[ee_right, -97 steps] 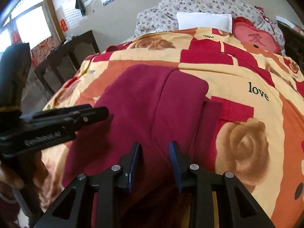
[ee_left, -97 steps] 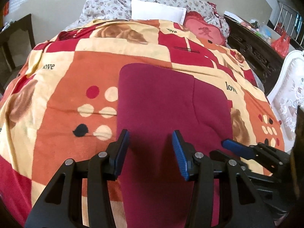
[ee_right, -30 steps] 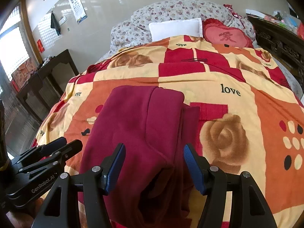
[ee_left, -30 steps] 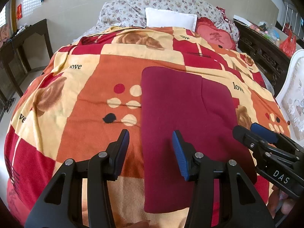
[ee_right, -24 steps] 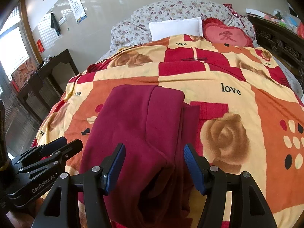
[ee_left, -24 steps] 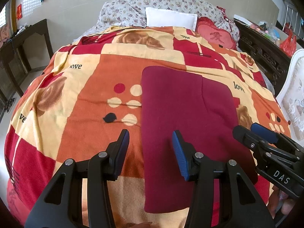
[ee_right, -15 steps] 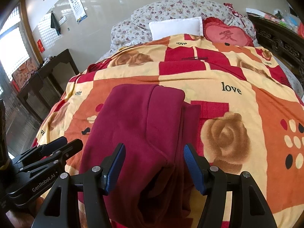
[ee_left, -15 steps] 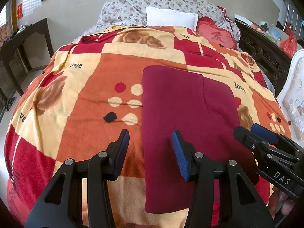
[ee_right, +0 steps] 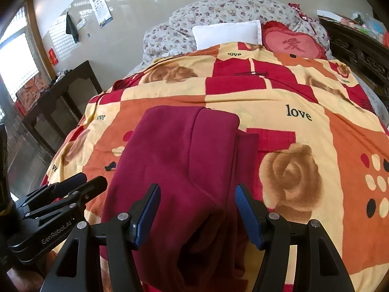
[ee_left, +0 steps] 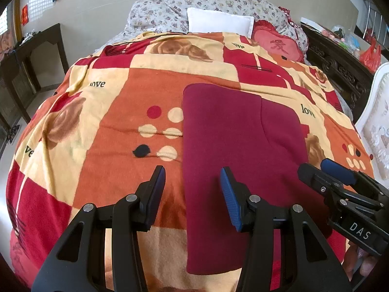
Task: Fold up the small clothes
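A dark red garment (ee_left: 233,150) lies folded lengthwise on the patterned blanket (ee_left: 109,126), long edge running away from me. My left gripper (ee_left: 193,189) hovers open above the garment's left edge, nothing between its blue pads. In the right wrist view the same garment (ee_right: 180,160) shows a folded flap on top and a rumpled near end. Above that near end, my right gripper (ee_right: 197,209) stands open and holds nothing. Each gripper appears at the edge of the other's view: the right gripper (ee_left: 338,182), the left gripper (ee_right: 73,187).
The bed carries a white pillow (ee_left: 218,22), a red heart cushion (ee_left: 277,45) and floral bedding at its head. A dark wooden table (ee_right: 60,92) stands left of the bed. A dark carved cabinet (ee_left: 340,65) and a white headboard piece (ee_left: 376,121) stand to the right.
Since three seconds ago both grippers have drawn back from the garment and the right one has opened wider. Over the last second nothing has moved.
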`<state>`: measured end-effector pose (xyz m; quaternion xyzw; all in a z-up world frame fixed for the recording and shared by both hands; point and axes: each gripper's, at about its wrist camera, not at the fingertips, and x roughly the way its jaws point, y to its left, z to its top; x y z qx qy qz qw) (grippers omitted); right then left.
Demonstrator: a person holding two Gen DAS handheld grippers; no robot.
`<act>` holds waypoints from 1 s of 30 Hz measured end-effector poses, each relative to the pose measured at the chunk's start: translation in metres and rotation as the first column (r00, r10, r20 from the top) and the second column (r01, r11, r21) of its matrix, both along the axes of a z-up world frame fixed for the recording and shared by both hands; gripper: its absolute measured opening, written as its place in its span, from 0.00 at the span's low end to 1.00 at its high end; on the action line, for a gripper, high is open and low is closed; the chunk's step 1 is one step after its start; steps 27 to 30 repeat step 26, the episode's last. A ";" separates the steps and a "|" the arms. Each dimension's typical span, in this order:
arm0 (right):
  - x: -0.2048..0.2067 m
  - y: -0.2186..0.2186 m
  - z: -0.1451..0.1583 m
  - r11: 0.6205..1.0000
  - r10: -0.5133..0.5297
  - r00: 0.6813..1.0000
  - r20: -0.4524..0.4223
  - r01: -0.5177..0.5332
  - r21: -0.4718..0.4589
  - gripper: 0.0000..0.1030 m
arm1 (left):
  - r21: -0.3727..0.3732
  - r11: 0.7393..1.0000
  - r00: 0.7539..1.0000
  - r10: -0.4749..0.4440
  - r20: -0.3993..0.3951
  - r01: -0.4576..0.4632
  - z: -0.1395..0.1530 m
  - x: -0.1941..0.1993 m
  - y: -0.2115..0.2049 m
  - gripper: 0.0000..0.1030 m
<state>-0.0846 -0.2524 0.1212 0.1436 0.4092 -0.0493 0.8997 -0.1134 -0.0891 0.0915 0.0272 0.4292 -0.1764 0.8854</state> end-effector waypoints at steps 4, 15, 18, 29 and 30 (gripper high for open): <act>0.001 0.000 -0.001 1.000 0.002 1.000 -0.006 -0.002 0.004 0.60 | 0.001 1.000 1.000 0.000 0.001 0.000 0.000 0.000 0.000 0.45; 0.003 -0.005 -0.008 1.000 0.000 1.000 -0.022 0.000 0.015 0.60 | -0.038 0.999 1.000 0.019 0.017 -0.018 -0.007 0.009 0.013 0.45; 0.004 -0.010 -0.010 1.000 -0.009 1.000 -0.025 0.009 0.020 0.60 | -0.048 0.998 0.999 0.044 0.019 -0.043 -0.006 0.013 0.020 0.45; 0.003 -0.021 -0.011 1.000 -0.018 0.999 -0.033 0.018 0.017 0.59 | -0.025 0.995 0.995 0.095 -0.013 -0.095 -0.009 0.028 0.037 0.45; 0.003 -0.021 -0.011 1.000 -0.018 0.999 -0.033 0.018 0.017 0.59 | -0.025 0.995 0.995 0.095 -0.013 -0.095 -0.009 0.028 0.037 0.45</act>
